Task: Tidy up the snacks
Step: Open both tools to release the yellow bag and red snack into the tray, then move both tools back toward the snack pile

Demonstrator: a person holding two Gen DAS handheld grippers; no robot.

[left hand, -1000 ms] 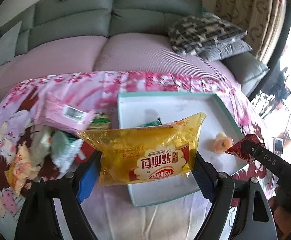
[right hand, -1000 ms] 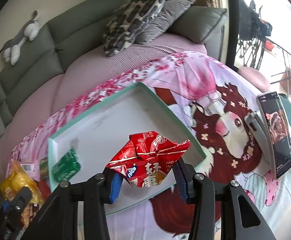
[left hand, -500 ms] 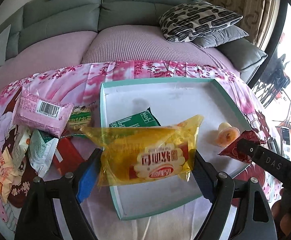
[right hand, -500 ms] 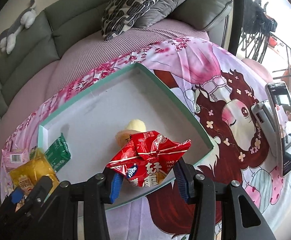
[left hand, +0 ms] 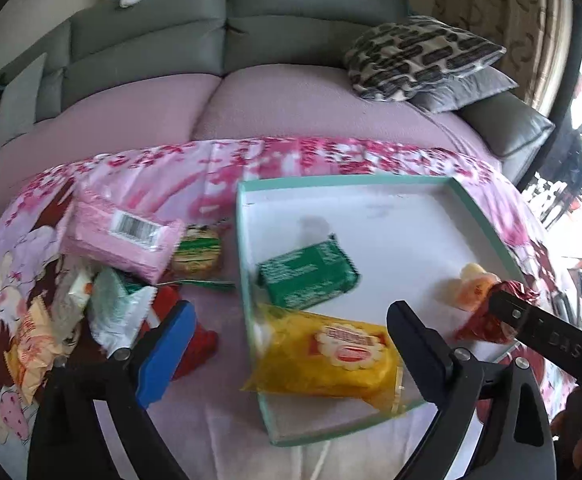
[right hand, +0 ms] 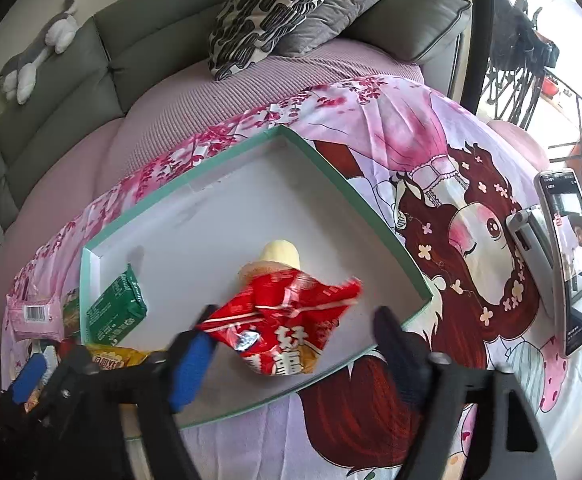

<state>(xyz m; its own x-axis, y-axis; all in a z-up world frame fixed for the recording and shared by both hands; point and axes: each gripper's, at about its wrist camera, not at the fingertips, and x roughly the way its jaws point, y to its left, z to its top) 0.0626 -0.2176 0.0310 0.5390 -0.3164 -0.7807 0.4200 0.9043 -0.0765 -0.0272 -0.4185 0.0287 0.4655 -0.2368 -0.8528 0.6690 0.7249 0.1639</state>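
A shallow white tray with a teal rim [left hand: 343, 178] lies on the pink printed cloth. My left gripper [left hand: 291, 344] is opening its jaws. The yellow bread packet [left hand: 327, 356] lies loose between them, in the tray's near left corner and over the rim; the blue pad [left hand: 163, 352] stands well clear of it. My right gripper [right hand: 295, 352] is also opening. The red snack packet [right hand: 283, 328] sits between its spread fingers, on the tray [right hand: 355, 196] near the front edge, and neither pad presses it. A green packet [left hand: 307, 276] and a jelly cup [right hand: 275, 258] lie inside the tray.
Left of the tray is a heap of snacks: a pink packet [left hand: 119, 240], a round biscuit pack [left hand: 197, 256], a green-white packet [left hand: 119, 308], an orange one [left hand: 31, 340]. A phone on a stand [right hand: 567, 256] is at the right. A grey sofa with cushions [left hand: 423, 60] lies behind.
Both grippers have spread their jaws. The yellow packet has dropped from the left gripper into the tray's near corner. The red packet has come free of the right gripper's pads over the tray.
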